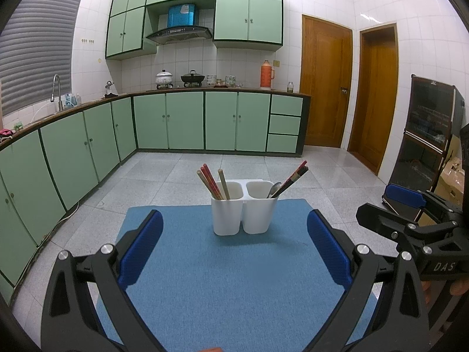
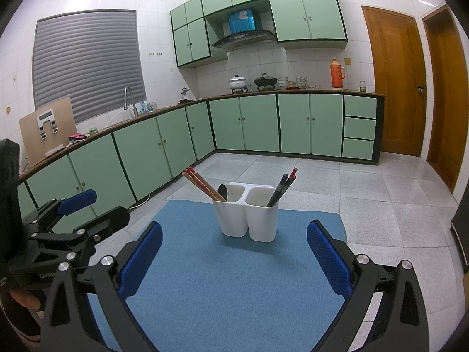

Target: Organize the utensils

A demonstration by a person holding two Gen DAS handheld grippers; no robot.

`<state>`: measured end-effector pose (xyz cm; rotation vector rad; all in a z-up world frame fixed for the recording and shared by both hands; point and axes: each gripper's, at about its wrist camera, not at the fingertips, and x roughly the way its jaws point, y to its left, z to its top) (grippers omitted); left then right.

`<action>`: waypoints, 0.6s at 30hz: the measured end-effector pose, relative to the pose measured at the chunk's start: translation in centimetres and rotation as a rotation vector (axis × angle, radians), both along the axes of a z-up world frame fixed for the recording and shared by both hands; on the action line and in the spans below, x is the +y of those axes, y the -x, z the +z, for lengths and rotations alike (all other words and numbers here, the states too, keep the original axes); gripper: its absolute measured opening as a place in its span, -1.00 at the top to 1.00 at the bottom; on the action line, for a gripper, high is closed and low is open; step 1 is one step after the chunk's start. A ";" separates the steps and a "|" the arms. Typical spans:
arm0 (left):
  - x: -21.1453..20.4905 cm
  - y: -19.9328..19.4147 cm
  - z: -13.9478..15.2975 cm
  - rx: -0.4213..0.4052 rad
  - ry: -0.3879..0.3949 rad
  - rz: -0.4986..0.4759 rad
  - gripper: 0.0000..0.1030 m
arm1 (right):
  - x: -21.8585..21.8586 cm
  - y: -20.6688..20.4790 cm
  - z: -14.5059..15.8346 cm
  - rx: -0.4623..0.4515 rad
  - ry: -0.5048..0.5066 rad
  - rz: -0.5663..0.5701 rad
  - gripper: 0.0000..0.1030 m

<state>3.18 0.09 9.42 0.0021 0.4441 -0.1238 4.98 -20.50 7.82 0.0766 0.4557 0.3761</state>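
A white holder [image 1: 243,214] with compartments stands upright on a blue mat [image 1: 228,278]. Its left cup holds red and wooden chopsticks [image 1: 211,182]. Its right cup holds dark and red chopsticks [image 1: 293,177] and a metal spoon [image 1: 274,189]. The holder also shows in the right wrist view [image 2: 249,220], with a dark spoon [image 2: 222,191] behind the left cup. My left gripper [image 1: 234,249] is open and empty, short of the holder. My right gripper [image 2: 234,249] is open and empty too, and shows at the right edge of the left wrist view [image 1: 390,202].
The mat lies on a surface above a grey tiled floor [image 1: 176,170]. Green cabinets [image 1: 176,120] run along the left and back. Two wooden doors [image 1: 325,85] are at the back right. A dark cabinet [image 1: 428,129] stands at the right.
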 end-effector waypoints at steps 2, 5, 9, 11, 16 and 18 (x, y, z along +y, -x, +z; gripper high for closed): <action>0.0 0.0 0.0 0.000 0.000 0.000 -0.86 | 0.0 0.0 0.0 0.000 0.000 -0.001 -0.88; 0.0 0.0 0.0 0.002 0.001 -0.001 -0.86 | 0.0 0.0 0.0 0.001 0.000 0.000 -0.88; 0.1 -0.1 -0.4 0.006 0.001 -0.002 -0.86 | 0.0 0.1 0.0 0.002 0.001 0.000 -0.88; 0.2 -0.1 -0.5 0.006 0.000 -0.002 -0.86 | 0.0 0.1 0.0 0.001 0.000 0.001 -0.88; 0.2 -0.1 -0.7 0.007 0.001 -0.002 -0.86 | 0.0 0.1 0.0 0.003 0.002 -0.001 -0.88; 0.2 -0.2 -0.6 0.007 0.001 -0.001 -0.86 | 0.1 0.1 -0.4 0.005 0.004 -0.001 -0.88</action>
